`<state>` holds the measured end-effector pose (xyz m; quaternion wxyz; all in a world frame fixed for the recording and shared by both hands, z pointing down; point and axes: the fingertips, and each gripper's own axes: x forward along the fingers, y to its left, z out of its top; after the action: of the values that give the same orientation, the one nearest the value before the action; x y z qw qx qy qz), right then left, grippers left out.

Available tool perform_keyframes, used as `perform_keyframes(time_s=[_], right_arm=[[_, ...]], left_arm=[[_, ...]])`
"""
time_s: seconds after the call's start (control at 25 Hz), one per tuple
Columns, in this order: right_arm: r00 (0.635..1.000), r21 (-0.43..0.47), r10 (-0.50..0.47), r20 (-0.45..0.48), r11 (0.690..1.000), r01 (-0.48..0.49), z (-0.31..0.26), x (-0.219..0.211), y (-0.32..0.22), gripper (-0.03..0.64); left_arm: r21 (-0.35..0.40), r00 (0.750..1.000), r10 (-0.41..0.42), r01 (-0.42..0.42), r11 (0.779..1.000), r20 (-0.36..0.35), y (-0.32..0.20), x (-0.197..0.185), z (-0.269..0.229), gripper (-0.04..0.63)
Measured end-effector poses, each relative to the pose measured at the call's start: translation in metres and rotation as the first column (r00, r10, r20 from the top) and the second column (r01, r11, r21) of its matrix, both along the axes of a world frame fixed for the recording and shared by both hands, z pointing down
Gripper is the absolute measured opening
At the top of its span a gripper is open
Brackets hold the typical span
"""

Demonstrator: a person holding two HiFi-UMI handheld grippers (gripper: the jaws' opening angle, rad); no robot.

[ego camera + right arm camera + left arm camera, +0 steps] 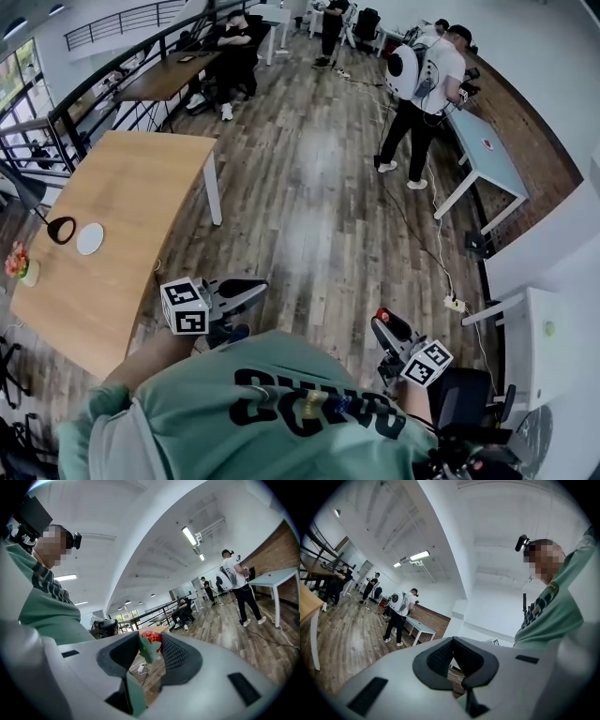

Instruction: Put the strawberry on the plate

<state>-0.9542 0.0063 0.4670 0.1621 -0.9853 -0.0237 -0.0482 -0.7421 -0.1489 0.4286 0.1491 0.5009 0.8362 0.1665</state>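
The strawberry (151, 636), red with green leaves, is pinched between the pads of my right gripper (153, 639), which is shut on it. In the head view the strawberry (382, 315) shows as a red spot at the tip of the right gripper (383, 321), low right, over the wooden floor. The small white plate (90, 238) lies on the wooden table (141, 187) at the far left. My left gripper (262, 289) is held level beside the table's near corner; its pads meet at the tips with nothing between them (451, 640).
A black ring-shaped object (62, 230) sits beside the plate, and a flower pot (19, 263) stands at the table's left edge. A person with a white backpack (420, 82) stands by a light blue table (487, 150). A power strip (454, 303) and cable lie on the floor.
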Motion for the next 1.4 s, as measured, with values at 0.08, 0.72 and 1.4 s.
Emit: perform_keyframes(time_s=[0.08, 0.72, 1.4], right_arm=[[1.000, -0.019, 0.017, 0.003, 1.000, -0.017, -0.011, 0.030, 0.010, 0.149], [1.000, -0.068, 0.022, 0.021, 0.997, -0.021, -0.048, 0.271, 0.070, 0.149], [0.980, -0.047, -0.198, -0.024, 0.979, 0.197, -0.045, 0.338, 0.293, 0.149]], left_arm=[[-0.023, 1.000, 0.011, -0.011, 1.000, 0.001, 0.015, 0.034, -0.006, 0.003], [-0.081, 1.000, -0.001, 0.002, 0.997, 0.014, 0.077, 0.289, -0.021, 0.003], [-0.049, 0.978, -0.204, 0.203, 0.978, -0.030, 0.243, 0.301, -0.032, 0.003]])
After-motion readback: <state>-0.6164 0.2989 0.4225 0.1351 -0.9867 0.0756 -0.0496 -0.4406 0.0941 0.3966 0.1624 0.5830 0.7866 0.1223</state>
